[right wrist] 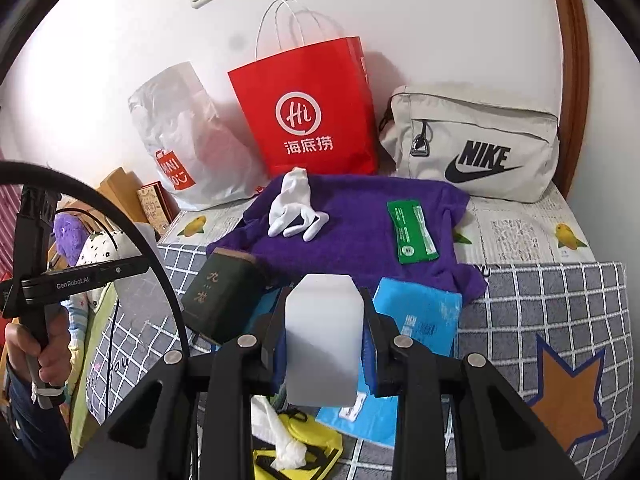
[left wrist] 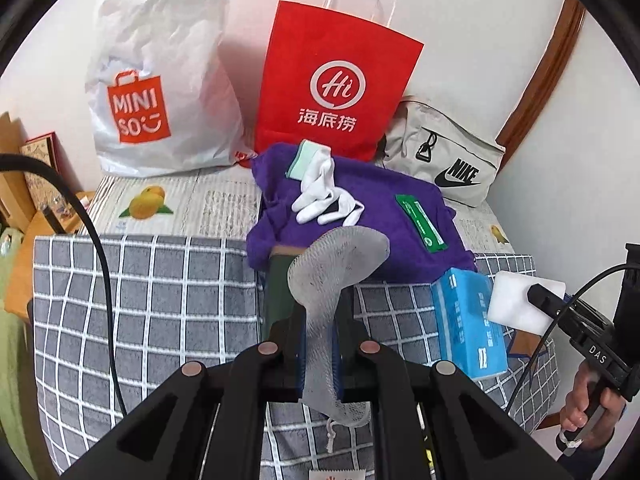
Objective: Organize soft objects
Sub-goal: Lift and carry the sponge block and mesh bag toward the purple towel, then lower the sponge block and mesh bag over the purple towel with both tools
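Although both grippers are loaded, nothing has yet reached a bag. The checked grey cloth [right wrist: 560,300] covers the near part of the surface, and along the wall behind it stand a white plastic bag [left wrist: 160,80], a red paper bag [left wrist: 332,80] and a pale zip pouch [right wrist: 472,140]. In front of these lies a purple towel [right wrist: 360,216], with a pair of white gloves [right wrist: 294,208] and a green packet [right wrist: 412,228] resting on it. A dark green box [right wrist: 220,296] pokes out from under the towel's near edge, and a blue packet [right wrist: 420,316] lies just beside it.

The right gripper [right wrist: 322,340] is closed part-way on a white sponge block [right wrist: 320,340], which stands upright between the fingers. The left gripper [left wrist: 318,344] is pinched nearly closed on a grey mesh sock [left wrist: 336,268], whose top flops forward over the fingertips while its tail hangs below.

The sock looks the riskier load: it is held by a thin strip, so it could slide out or its loose end could snag on the box or towel on the way to a bag. The sponge could squeeze out if tilted. The two cables [left wrist: 100,260] could also drag across the gloves.
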{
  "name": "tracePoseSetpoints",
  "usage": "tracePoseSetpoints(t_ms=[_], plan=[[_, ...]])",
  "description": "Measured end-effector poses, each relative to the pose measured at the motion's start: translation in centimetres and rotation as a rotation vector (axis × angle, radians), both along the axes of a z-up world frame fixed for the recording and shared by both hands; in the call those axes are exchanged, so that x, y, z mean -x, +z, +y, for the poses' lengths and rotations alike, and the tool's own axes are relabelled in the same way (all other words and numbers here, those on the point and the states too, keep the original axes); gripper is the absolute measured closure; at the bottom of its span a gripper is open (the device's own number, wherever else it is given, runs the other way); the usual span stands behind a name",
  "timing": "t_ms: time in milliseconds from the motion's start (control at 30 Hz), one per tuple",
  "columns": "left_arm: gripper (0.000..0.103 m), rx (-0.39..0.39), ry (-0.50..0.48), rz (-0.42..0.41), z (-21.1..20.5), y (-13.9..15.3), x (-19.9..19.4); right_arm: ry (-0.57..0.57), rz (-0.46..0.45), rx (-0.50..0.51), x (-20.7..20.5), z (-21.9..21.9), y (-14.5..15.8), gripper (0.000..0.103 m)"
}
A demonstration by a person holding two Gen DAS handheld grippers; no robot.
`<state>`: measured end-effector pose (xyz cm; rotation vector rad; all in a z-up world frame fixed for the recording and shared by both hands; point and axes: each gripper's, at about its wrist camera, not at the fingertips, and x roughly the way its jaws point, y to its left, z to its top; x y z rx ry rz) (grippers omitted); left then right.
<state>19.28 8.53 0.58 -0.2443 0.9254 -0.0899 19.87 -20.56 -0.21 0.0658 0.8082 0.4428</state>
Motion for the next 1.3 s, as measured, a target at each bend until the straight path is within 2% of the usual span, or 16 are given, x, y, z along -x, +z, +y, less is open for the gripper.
tracePoseSetpoints(t_ms=[433, 867, 1000, 1300], plan=[[0.093, 0.021, -0.014, 0.001, 0.4, 0.0, -4.3, -0.02, 0.007, 0.026, -4.2, 0.5, 0.0, 0.073], [0.093, 0.003, -0.035, 0.004, 0.5, 0.3, -9.3, -0.037, 0.0, 0.045, -9.1, 1.2, 0.2, 0.073], [0.093, -0.019, -0.035, 0.019, 0.3, -0.3, -11.3, -0.039, 0.009, 0.058, -10.9, 1.5, -0.5, 0.073], [0.093, 0.0, -0.06, 0.057, -0.5, -2.4, -16.1, -0.046, 0.072, 0.085, -15.3, 1.9, -3.7, 0.073]])
